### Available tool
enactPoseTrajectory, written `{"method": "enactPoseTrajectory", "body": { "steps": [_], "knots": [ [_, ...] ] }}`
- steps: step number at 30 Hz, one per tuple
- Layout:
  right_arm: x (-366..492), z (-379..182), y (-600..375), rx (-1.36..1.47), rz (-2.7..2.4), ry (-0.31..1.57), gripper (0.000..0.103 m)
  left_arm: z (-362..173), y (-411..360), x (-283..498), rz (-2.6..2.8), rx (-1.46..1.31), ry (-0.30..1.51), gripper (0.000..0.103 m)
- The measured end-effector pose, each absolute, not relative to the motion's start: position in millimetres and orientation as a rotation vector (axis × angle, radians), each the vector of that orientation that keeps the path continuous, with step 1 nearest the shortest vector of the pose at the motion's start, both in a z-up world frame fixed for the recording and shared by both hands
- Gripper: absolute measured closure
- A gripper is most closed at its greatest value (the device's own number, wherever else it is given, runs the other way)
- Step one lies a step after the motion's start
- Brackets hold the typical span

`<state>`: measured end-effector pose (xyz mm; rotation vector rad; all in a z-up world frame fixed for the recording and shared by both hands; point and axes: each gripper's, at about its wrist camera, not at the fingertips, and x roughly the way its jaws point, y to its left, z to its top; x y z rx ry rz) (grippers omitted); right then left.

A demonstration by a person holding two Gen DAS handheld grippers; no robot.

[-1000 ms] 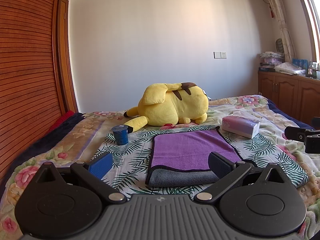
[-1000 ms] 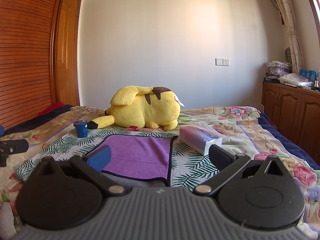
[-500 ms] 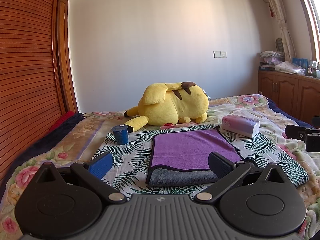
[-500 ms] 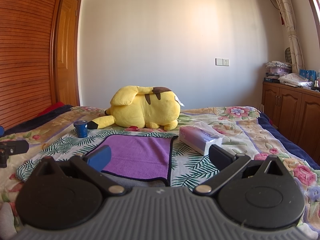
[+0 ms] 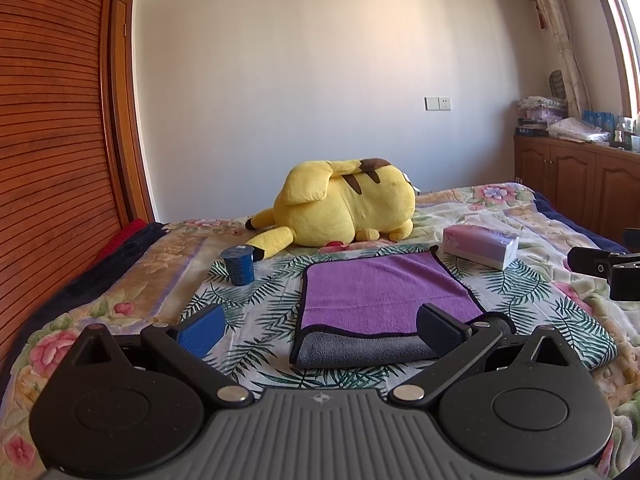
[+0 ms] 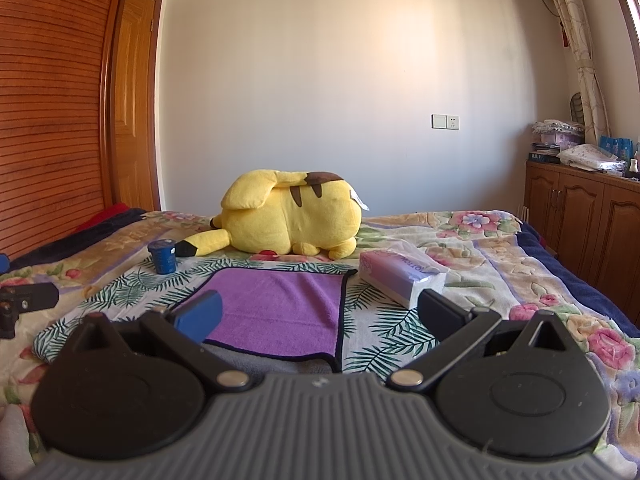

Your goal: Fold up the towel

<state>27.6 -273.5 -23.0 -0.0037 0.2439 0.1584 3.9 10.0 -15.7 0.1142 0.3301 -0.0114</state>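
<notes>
A purple towel (image 5: pixel 380 292) with a grey underside and black trim lies folded on the leaf-print cloth (image 5: pixel 248 320) on the bed; it also shows in the right wrist view (image 6: pixel 280 304). My left gripper (image 5: pixel 320 330) is open and empty, held just in front of the towel's near grey edge. My right gripper (image 6: pixel 320 316) is open and empty, over the towel's near right corner. Each gripper shows at the edge of the other's view.
A yellow plush toy (image 5: pixel 348 208) lies behind the towel. A blue cup (image 5: pixel 239 266) stands at the towel's left. A tissue pack (image 5: pixel 480 246) lies at its right. A wooden wardrobe (image 5: pixel 48 160) is on the left, cabinets (image 6: pixel 580 212) on the right.
</notes>
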Motion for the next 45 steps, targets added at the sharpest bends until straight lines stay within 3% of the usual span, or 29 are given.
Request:
{"method": "enactPoseTrajectory", "body": {
  "steps": [25, 39, 45],
  "knots": [
    [57, -36, -258, -0.069, 0.206, 0.361, 0.000, -24, 8, 30, -0.026, 0.157, 0.468, 0.016],
    [80, -44, -256, -0.086, 0.240, 0.426, 0.001, -30, 8, 56, -0.063, 0.154, 0.510, 0.022],
    [95, -50, -257, -0.086, 0.248, 0.467, 0.012, -33, 9, 70, -0.084, 0.160, 0.531, 0.026]
  ]
}}
